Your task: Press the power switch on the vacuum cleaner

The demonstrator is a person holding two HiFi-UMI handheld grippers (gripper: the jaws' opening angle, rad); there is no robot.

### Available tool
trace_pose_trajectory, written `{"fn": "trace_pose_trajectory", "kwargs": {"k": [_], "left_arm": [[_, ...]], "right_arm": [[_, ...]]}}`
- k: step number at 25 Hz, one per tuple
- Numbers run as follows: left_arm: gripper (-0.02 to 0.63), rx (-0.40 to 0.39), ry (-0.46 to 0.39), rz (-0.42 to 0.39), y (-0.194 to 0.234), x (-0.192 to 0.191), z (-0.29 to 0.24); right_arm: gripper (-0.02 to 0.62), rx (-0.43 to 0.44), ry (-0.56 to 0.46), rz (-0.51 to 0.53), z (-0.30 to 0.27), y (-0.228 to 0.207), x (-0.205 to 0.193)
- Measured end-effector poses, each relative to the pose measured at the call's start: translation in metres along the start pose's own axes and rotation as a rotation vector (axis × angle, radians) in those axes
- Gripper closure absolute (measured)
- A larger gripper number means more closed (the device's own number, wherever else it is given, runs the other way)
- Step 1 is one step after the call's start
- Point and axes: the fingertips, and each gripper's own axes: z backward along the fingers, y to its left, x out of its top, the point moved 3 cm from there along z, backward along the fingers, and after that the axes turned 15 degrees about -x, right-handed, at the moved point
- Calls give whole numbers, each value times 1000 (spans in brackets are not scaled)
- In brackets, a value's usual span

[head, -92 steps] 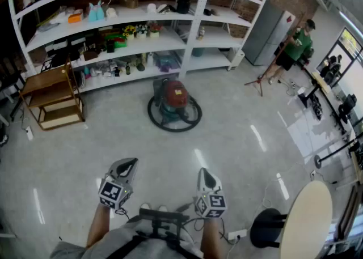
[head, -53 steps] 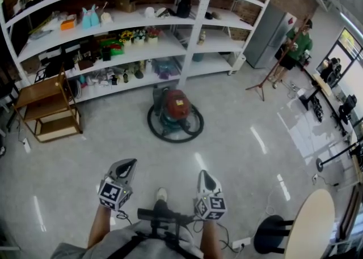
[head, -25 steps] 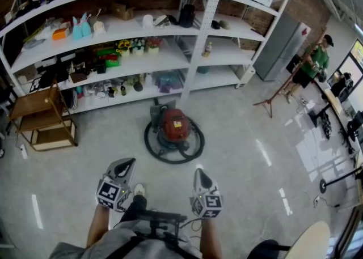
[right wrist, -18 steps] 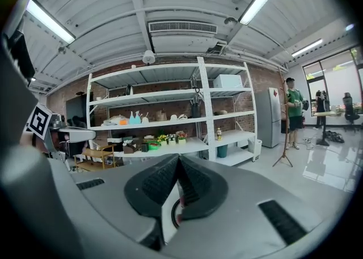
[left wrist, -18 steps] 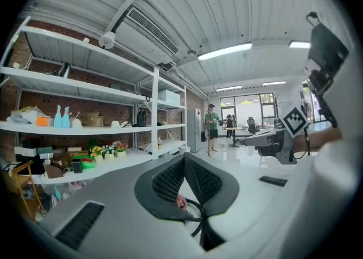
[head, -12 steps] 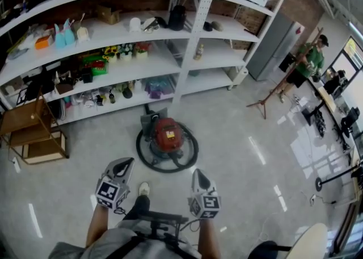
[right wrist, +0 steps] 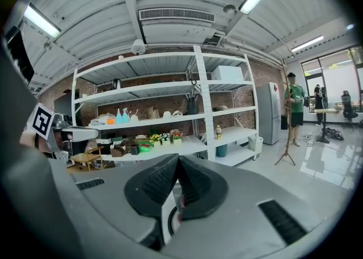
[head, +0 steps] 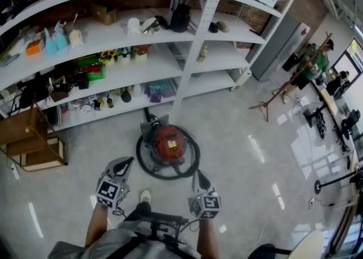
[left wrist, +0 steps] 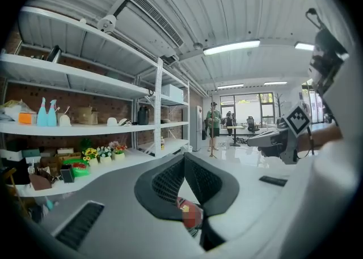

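Showing: vacuum cleaner (head: pixel 169 143), untouched.
Left gripper (head: pixel 125 164): jaws together, empty, near the vacuum cleaner.
Right gripper (head: pixel 199 177): jaws together, empty, near the vacuum cleaner.

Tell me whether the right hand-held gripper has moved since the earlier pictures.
Yes. The right hand-held gripper has come forward, toward the red round vacuum cleaner by the white shelf rack.

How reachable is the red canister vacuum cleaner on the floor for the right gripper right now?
Likely yes: only bare floor lies between the right gripper and the red canister vacuum cleaner, though the person must stoop closer.
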Motion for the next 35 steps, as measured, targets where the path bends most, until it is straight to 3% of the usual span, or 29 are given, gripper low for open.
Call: {"fn": "trace_pose_trajectory", "kwargs": {"k": [6, 19, 27, 35], "left_arm": [[598, -13, 16, -2, 49, 8, -27], [598, -77, 12, -3, 109, 14, -79], [598, -102, 25, 1, 126, 9, -106], [598, -92, 26, 19, 115, 1, -130]], "right_arm": [[594, -22, 13, -6, -45, 11, 18], [594, -45, 32, -10, -111, 17, 31], [594, -41, 50, 34, -138, 19, 31], [594, -7, 74, 34, -151, 5, 20]]}}
